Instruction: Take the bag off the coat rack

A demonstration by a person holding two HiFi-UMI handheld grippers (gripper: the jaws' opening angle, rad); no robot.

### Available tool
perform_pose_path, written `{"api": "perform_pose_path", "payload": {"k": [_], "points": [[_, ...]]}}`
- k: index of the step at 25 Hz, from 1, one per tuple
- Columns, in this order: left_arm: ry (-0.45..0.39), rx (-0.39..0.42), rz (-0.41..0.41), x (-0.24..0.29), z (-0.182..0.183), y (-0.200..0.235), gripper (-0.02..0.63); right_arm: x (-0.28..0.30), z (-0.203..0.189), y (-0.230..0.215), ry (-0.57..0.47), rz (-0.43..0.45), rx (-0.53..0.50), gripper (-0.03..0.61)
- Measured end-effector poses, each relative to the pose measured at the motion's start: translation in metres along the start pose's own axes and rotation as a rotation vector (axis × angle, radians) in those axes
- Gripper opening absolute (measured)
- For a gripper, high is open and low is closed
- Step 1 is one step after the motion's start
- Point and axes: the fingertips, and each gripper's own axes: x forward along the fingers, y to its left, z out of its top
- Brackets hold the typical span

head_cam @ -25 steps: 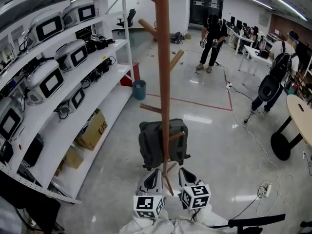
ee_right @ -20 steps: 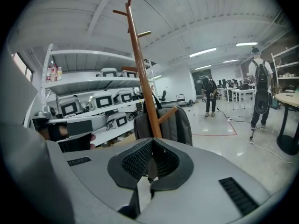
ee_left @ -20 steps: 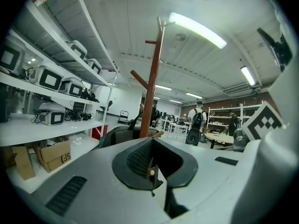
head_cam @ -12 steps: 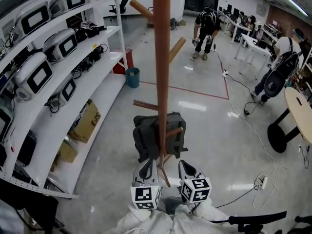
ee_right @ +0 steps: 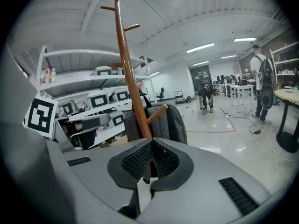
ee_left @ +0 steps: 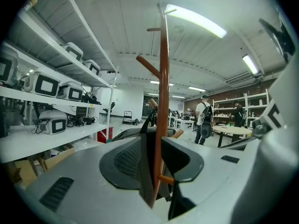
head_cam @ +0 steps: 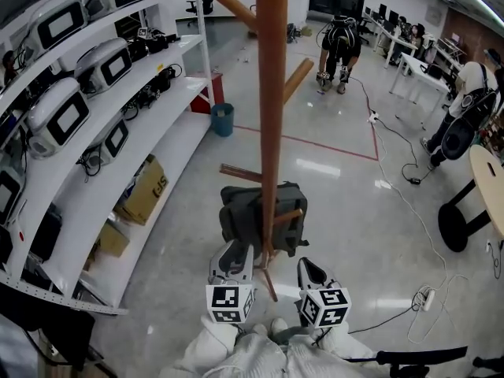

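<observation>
Bottom of the head view, we had our left gripper (head_cam: pixel 234 254) with its jaws just opening a little. Nothing was caught between them, only the coat rack (head_cam: pixel 272 93) pole showing through the gap ahead. Our right gripper (head_cam: pixel 309 270) had its jaws together, empty. Just past both, mid-frame, the grey bag (head_cam: pixel 242 215) hung low on the rack, behind the pole. Shelves (head_cam: pixel 161 168) ran up the left side, and a person (head_cam: pixel 340 42) stood top right.
</observation>
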Motion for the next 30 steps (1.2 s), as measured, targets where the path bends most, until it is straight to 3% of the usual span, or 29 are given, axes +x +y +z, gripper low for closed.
{"api": "perform_pose_path", "payload": {"k": [10, 17, 26, 30], "points": [[0.028, 0.067, 0.01, 0.039, -0.015, 0.053, 0.279, 0.005, -0.01, -0.014, 0.048, -0.031, 0.001, 0.012], [0.035, 0.22, -0.123, 0.07, -0.03, 0.065, 0.335, 0.009, -0.026, -0.024, 0.099, -0.058, 0.016, 0.012], [0.077, 0.261, -0.34, 0.091, -0.037, 0.064, 0.354, 0.011, -0.043, -0.032, 0.154, -0.088, 0.049, 0.012], [0.088, 0.256, -0.356, 0.099, -0.039, 0.062, 0.354, 0.01, -0.045, -0.038, 0.157, -0.104, 0.058, 0.012]]}}
